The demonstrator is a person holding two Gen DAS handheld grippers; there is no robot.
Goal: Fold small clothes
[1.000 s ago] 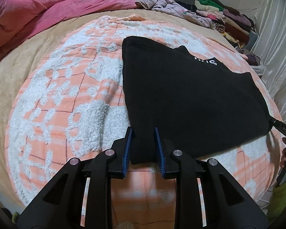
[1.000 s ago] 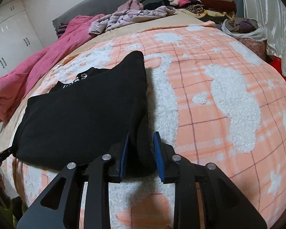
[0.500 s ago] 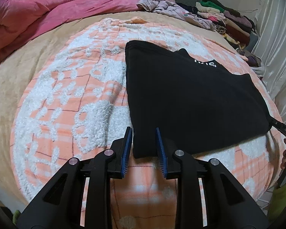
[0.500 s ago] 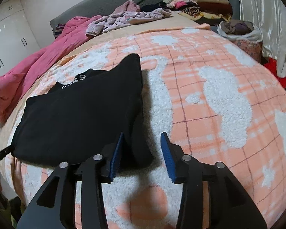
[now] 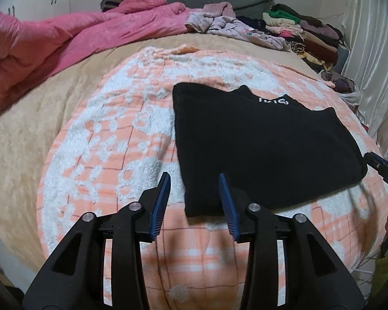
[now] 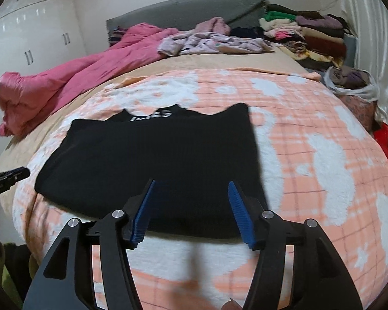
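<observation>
Fleecy orange-and-white checked blanket (image 5: 111, 155) covers the bed. On it lies the black garment (image 5: 258, 142), folded flat into a rough rectangle. Left gripper (image 5: 194, 180), jaws opening, hovers at its near corner, pads clear of cloth. Right gripper (image 6: 191, 188), jaws opening, holds nothing.

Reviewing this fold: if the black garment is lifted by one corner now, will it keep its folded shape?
Probably not. The black garment lies limp and flat on the fleece blanket, so it would likely droop and unfold. It looks thick-knit, so perhaps a bit heavy for its size. The fuzzy blanket should stop it sliding when pushed.
</observation>
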